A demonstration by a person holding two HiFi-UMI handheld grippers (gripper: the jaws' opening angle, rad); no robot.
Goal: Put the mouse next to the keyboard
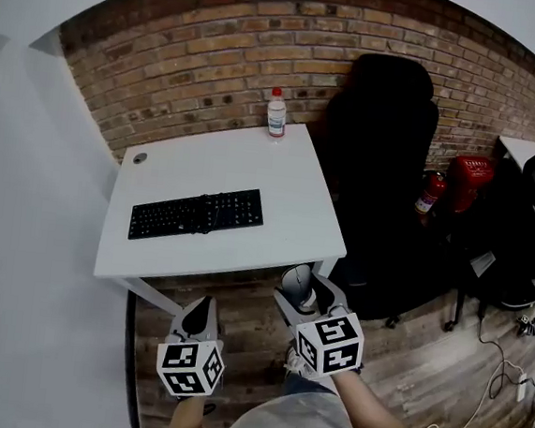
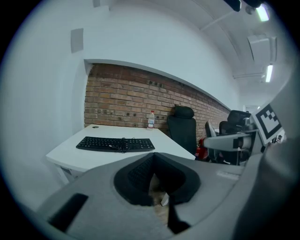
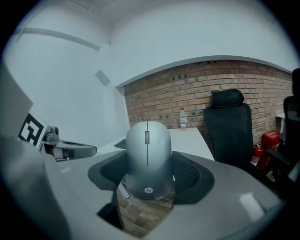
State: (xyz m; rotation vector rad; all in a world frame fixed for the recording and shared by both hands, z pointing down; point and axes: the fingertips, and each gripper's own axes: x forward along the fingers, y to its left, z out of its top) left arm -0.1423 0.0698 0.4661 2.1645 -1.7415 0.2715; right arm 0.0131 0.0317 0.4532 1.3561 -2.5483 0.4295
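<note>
A black keyboard (image 1: 197, 214) lies on the left half of the white desk (image 1: 294, 178), a thin cable bunched at its middle. My right gripper (image 1: 300, 289) hovers just short of the desk's front edge, near its right corner, shut on a grey mouse (image 1: 296, 279). The right gripper view shows the mouse (image 3: 147, 157) upright between the dark pads (image 3: 190, 173), scroll wheel facing the camera. My left gripper (image 1: 199, 315) hangs lower and to the left, below the desk's front edge, shut and empty. From the left gripper view the keyboard (image 2: 116, 144) sits ahead on the desk.
A water bottle (image 1: 276, 113) stands at the desk's back edge against the brick wall. A black office chair (image 1: 386, 154) stands right of the desk, with a red fire extinguisher (image 1: 429, 193) beyond it. A cable hole (image 1: 139, 157) sits at the desk's back left. Wood floor below.
</note>
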